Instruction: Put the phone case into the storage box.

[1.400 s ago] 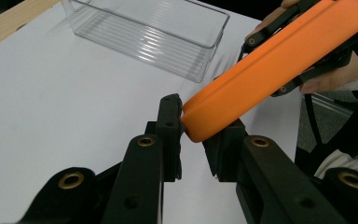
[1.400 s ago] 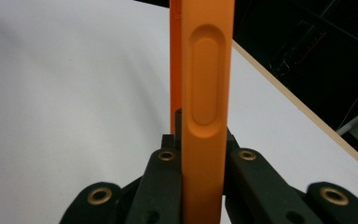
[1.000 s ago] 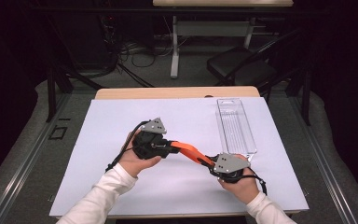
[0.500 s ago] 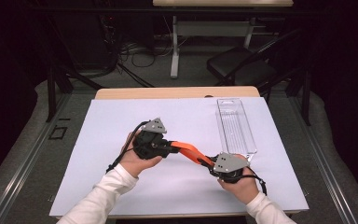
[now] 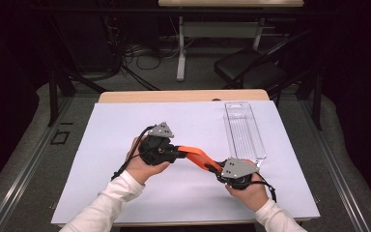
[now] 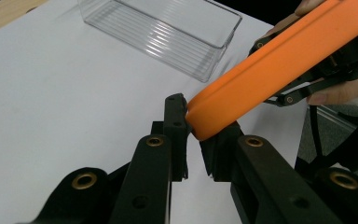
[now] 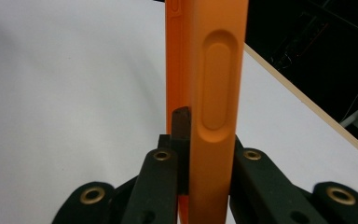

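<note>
1. I am gripping one end of the orange silicone case [image 5: 199, 157] with my left claw [image 5: 178, 152], its jaws pinching the rounded tip just above the white sheet [image 5: 125, 125].
2. My right claw [image 5: 221, 170] is clamping the opposite end; in the right gripper view the case [image 7: 209, 93] is standing edge-on between the jaws, its long recessed button slot facing the camera. These jaws have just been easing open a little, yet the pads are pressing on the case.
3. The case is hanging off the surface [image 5: 174, 96] between my two claws, sloping down toward the right one.
4. The clear plastic tray [image 5: 244, 130] is lying near the sheet's right edge, its near end just beside my right claw.
5. Bare sheet is stretching wide to the left and behind my left hand [image 5: 142, 166], with the near edge running close under my right hand [image 5: 249, 191].
</note>
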`<state>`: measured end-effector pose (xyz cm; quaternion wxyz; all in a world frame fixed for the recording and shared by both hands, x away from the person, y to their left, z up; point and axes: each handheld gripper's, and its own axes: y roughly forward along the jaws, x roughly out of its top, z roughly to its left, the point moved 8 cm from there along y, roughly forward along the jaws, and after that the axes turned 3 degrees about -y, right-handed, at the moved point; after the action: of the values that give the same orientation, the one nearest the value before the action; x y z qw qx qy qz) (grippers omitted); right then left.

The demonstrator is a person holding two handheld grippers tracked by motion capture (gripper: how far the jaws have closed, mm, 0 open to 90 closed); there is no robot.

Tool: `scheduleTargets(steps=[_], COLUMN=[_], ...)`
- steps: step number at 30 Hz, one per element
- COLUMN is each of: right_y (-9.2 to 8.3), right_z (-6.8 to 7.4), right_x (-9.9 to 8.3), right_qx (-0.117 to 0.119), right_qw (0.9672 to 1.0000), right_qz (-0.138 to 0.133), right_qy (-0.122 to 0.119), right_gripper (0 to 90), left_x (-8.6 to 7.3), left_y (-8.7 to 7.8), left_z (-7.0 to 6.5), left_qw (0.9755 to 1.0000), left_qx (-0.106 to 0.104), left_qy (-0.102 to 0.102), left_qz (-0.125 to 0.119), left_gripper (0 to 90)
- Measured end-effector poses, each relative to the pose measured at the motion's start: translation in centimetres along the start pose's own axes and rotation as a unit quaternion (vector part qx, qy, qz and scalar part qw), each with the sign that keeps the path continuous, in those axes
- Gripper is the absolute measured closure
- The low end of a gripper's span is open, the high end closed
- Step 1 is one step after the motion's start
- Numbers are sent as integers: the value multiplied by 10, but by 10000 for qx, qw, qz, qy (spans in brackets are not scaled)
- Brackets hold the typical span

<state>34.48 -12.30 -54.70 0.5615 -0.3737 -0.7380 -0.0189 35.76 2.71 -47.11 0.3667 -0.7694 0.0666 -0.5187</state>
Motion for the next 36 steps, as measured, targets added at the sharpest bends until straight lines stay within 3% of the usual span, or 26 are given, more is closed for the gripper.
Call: scheduleTargets(steps=[8,16,26,36], right_y=[0,-1,-1,-2], right_z=[-1,-5,-7,-8], right_x=[0,2,6,10], right_qx=[-39,-202,-438,-612], right_qw=[10000,9998,9988,9975], right_qz=[-15,-88,-192,-228], right_qy=[-8,-11,-142,-265], right_gripper=[803,678,558,507], left_x=[0,-1,-1,1], left_y=[1,2,2,0], left_z=[1,3,10,16], left_qw=[10000,9999,9992,9978], left_qx=[29,68,224,358], left_qy=[-17,-79,-256,-476], left_qz=[39,107,203,280], left_gripper=[815,814,813,812])
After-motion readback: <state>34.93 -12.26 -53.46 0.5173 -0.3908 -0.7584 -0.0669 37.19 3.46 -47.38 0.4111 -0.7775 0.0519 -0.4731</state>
